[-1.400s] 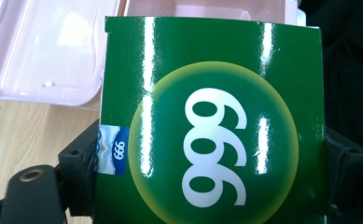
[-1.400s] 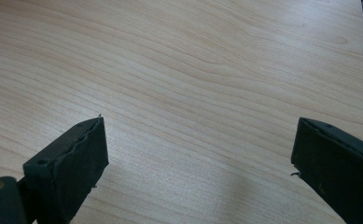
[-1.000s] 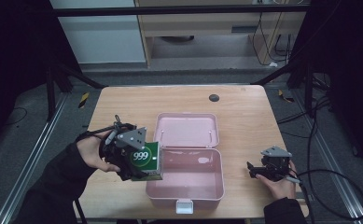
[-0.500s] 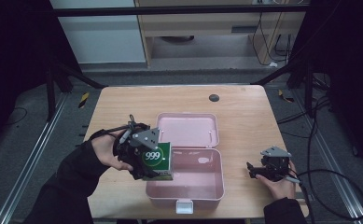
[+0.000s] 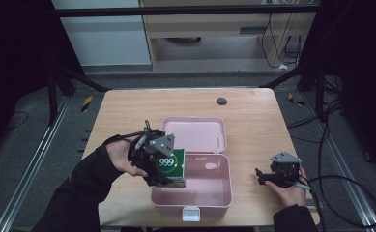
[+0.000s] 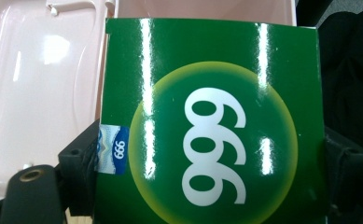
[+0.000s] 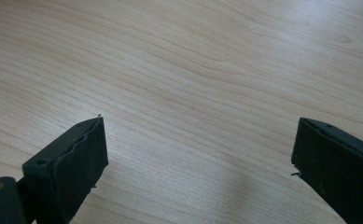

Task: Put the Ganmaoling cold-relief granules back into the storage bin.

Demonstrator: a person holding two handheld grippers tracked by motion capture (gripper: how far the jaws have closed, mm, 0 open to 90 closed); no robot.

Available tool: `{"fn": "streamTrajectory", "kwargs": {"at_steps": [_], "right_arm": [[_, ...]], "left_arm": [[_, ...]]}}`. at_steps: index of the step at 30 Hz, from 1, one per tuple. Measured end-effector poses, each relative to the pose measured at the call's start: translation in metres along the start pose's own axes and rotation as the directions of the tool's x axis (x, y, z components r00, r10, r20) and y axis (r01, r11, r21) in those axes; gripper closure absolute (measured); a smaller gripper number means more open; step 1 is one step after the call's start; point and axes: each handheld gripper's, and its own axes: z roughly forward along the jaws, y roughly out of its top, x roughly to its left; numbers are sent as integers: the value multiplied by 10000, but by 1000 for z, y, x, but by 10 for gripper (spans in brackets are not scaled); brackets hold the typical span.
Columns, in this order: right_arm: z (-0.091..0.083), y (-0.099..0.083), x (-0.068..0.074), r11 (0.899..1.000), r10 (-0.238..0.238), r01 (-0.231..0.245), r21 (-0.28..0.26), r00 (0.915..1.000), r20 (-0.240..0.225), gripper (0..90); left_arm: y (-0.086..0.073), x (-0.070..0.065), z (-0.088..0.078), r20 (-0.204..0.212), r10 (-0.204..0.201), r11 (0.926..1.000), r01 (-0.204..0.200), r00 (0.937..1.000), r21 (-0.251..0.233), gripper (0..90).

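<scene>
A green box printed "999" (image 5: 168,166) (image 6: 212,121) is held over the left rim of the open pink lunch box (image 5: 214,193). My left gripper (image 5: 154,157) is shut on it, its black jaws pressing both sides of the box in the left gripper view. The pink lid (image 5: 195,133) lies open behind the tray, and its inside shows pale pink (image 6: 34,93) beyond the green box. My right gripper (image 5: 263,176) rests low on the wooden table (image 5: 253,125) to the right of the lunch box. It stands open, with bare wood (image 7: 193,93) between its jaws.
A small dark round disc (image 5: 221,101) lies near the table's far edge. A white latch (image 5: 191,212) sits at the lunch box's front. Cables (image 5: 345,188) trail off the table's right side. Dark frame legs and grey floor surround the table.
My left gripper has carried the green box to the right, from beside the lunch box to over its left rim. The right gripper has stayed still.
</scene>
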Motion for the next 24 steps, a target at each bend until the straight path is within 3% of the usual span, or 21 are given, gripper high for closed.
{"fn": "streamTrajectory", "kwargs": {"at_steps": [14,17,20,24], "right_arm": [[1,0,1,9999,-86,86,61,10000,-4,39],[1,0,1,9999,-100,100,70,9999,-13,39],[1,0,1,9999,-109,109,96,9999,-4,39],[2,0,1,9998,-145,145,95,9999,-5,39]], "left_arm": [[-12,5,21,21,-435,9990,436,9990,-114,146],[-14,6,25,20,-371,9993,371,9993,-12,145],[-18,5,30,69,-708,9973,709,9975,-215,145],[-23,7,34,52,-709,9974,709,9975,-117,145]]}}
